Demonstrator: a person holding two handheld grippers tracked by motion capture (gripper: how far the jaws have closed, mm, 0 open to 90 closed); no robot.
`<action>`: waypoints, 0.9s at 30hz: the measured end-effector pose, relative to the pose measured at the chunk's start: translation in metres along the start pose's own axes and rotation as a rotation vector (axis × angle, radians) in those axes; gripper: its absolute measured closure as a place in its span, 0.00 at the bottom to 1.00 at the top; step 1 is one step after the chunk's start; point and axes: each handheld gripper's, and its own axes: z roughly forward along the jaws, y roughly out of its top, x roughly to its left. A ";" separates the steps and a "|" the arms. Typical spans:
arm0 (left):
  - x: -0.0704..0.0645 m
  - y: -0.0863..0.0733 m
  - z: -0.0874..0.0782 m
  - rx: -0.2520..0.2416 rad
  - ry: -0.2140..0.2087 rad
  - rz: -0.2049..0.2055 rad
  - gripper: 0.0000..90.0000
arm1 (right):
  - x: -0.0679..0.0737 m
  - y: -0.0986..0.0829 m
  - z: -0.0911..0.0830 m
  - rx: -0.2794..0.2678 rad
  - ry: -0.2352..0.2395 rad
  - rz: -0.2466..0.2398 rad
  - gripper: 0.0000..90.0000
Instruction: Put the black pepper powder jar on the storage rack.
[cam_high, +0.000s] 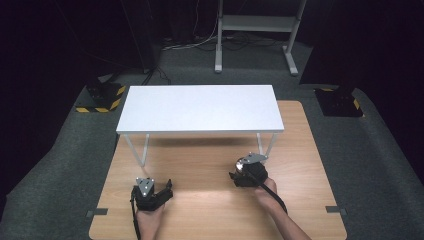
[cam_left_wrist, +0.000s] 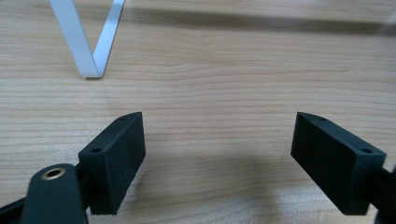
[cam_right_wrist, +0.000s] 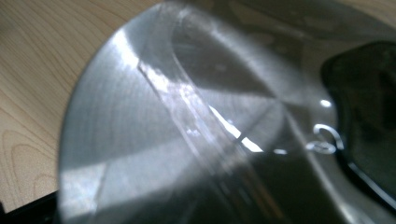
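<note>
Steel lid (cam_right_wrist: 196, 135) fills R gripper (cam_high: 248, 172) cam.

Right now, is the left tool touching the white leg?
Apart. The left gripper view shows the left tool, jaws open, with a strip of bare table between it and the white leg.

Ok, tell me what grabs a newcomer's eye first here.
A white shelf on thin legs stands at the far half of the wooden table. In the right gripper view, a shiny metal object looms very close. The left gripper stands open over bare wood.
</note>
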 end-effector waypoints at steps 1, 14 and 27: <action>0.000 0.000 0.000 0.000 0.000 0.000 0.20 | 0.000 0.000 0.000 0.000 0.000 0.000 0.34; -0.001 0.000 0.000 0.000 0.003 -0.001 0.20 | 0.004 0.006 -0.013 -0.005 -0.001 -0.045 0.34; -0.001 0.000 0.000 0.002 0.008 -0.001 0.20 | 0.004 0.022 -0.047 -0.044 0.005 -0.098 0.34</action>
